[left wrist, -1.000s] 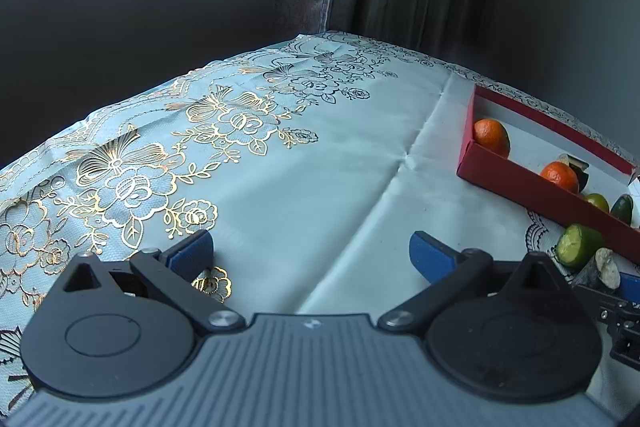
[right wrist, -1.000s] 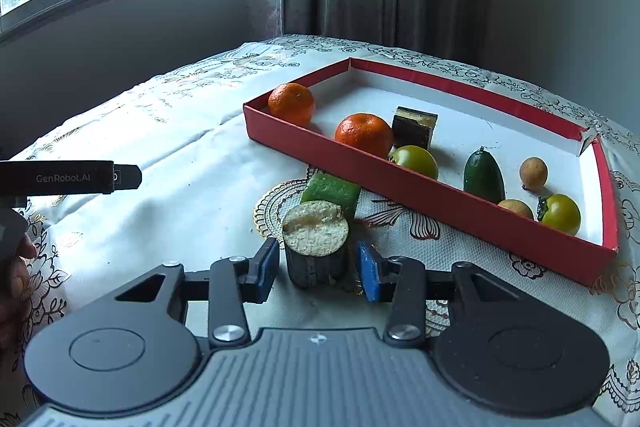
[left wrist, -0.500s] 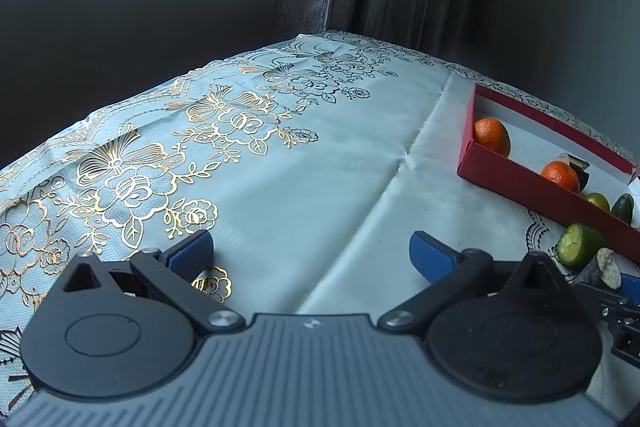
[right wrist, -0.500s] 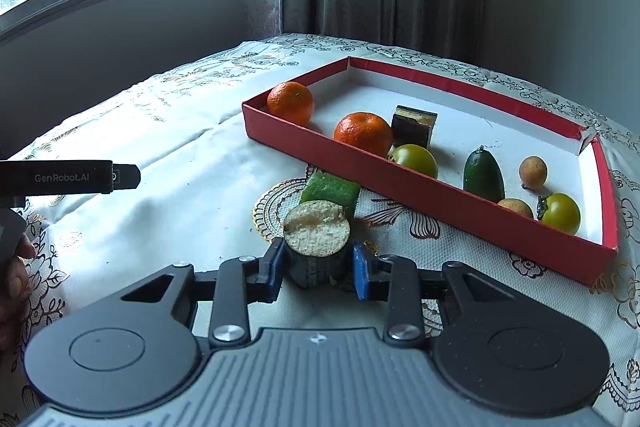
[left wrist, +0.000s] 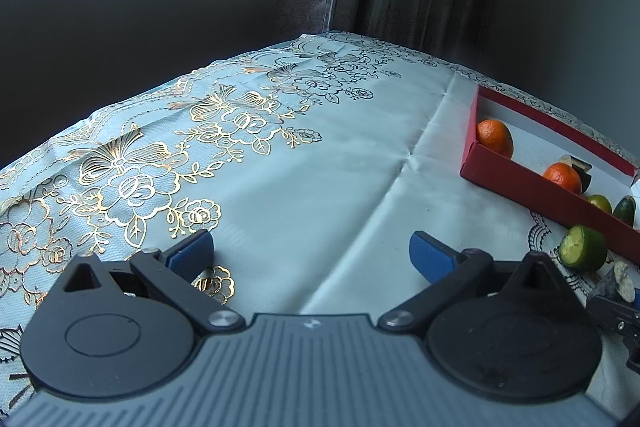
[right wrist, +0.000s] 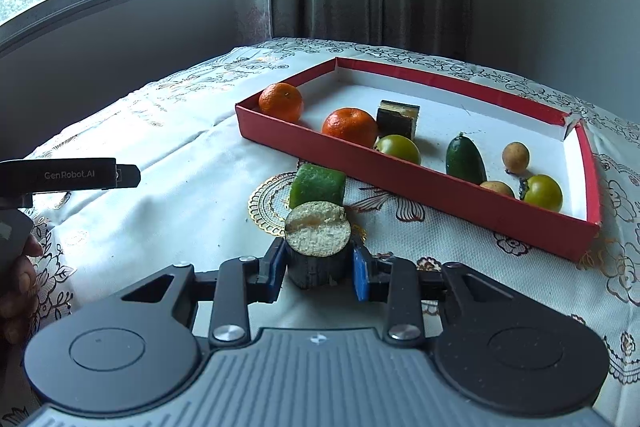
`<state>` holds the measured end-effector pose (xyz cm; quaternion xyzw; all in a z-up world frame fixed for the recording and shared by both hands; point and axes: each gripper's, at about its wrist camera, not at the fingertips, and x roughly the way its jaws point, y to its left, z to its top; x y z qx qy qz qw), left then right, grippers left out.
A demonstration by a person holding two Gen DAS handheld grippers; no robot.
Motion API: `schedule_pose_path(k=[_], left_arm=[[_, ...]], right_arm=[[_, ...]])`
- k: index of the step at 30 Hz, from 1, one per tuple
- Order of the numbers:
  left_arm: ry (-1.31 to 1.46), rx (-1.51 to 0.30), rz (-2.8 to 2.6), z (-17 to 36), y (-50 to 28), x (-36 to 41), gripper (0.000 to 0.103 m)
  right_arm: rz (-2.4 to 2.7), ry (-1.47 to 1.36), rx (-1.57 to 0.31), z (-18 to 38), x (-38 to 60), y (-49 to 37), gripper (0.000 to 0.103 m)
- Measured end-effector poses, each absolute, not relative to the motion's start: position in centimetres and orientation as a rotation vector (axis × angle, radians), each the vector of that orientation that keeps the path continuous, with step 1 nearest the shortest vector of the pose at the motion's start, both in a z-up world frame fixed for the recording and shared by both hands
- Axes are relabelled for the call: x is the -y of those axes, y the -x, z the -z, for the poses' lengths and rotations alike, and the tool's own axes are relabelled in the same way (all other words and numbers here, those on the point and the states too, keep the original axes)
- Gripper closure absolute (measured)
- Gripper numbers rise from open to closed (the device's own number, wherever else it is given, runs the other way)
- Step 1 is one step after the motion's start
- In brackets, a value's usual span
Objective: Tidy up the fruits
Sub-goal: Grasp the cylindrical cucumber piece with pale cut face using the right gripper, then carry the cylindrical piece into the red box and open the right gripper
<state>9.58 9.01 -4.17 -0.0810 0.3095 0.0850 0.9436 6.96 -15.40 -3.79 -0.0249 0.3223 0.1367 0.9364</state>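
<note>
Left of the red tray (right wrist: 416,183), a broad stretch of floral tablecloth (left wrist: 280,171) lies bare as far as the table edge below the window; the left gripper (left wrist: 310,253) hovers there, jaws wide and holding nothing. Inside the tray: two mandarins (right wrist: 350,127), a dark cube, two green round fruits, a dark green oval fruit and two small tan fruits. Outside its near wall, a green chunk (right wrist: 318,185) sits just behind the dark cylindrical piece (right wrist: 318,255), clamped by the right gripper (right wrist: 318,273). Legible writing: "GenRobot.AI".
</note>
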Motion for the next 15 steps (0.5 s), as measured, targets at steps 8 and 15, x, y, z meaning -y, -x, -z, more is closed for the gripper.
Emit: schedule_pose_path(k=[8, 15], left_arm=[[0.159, -0.635, -0.190, 4.2, -9.6, -9.0, 0.000], [0.149, -0.640, -0.205, 4.2, -9.7, -8.9, 0.000]], right_arm=[[-0.267, 0.038, -0.652, 3.7, 16.9, -5.4, 0.070], [-0.251, 0.031, -0.639, 3.3, 18.7, -4.1, 0.070]])
